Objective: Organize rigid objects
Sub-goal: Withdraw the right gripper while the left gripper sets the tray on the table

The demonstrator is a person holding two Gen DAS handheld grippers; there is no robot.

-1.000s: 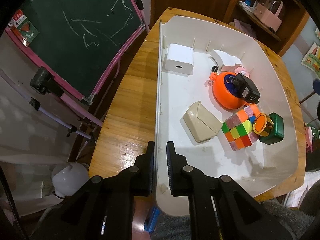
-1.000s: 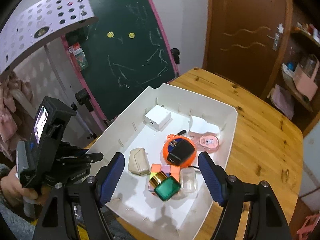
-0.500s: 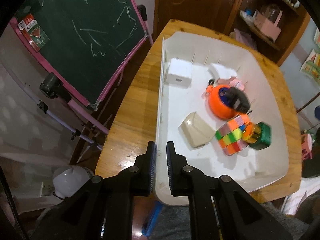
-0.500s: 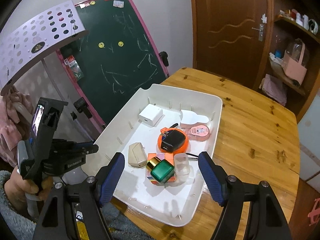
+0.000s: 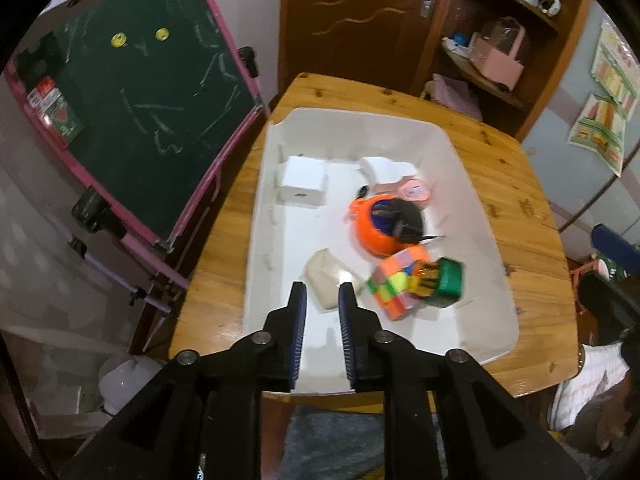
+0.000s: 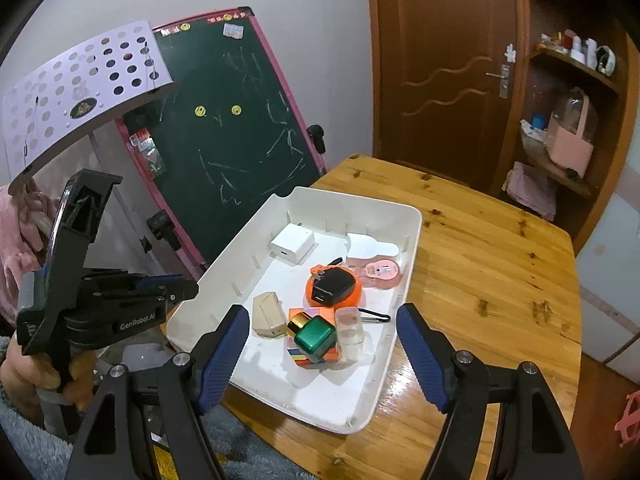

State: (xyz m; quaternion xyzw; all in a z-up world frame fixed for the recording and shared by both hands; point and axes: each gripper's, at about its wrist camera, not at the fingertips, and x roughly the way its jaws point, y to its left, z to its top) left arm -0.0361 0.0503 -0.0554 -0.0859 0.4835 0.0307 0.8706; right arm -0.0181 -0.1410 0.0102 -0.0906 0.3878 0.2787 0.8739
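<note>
1. Rigid objects sit clustered in the white tray [image 6: 404, 248] on the wooden table [image 6: 500, 280]: a colour cube [image 5: 396, 284] with a green bottle [image 6: 314, 338] leaning on it, beside a beige block [image 5: 326, 278].
2. Left gripper [image 5: 322, 296] hangs above the tray's near end; its jaws have just been opening, a narrow gap, nothing between them.
3. Right gripper [image 6: 320, 338] stands wide apart, empty.
4. Risk: reaching into the crowded pile could topple the bottle or nudge the clear cup [image 6: 350, 328].

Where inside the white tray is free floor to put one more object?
In the white tray: the near end, before the beige box and colour cube, and the strip between beige box and white charger. Crowded around the orange disc.
</note>
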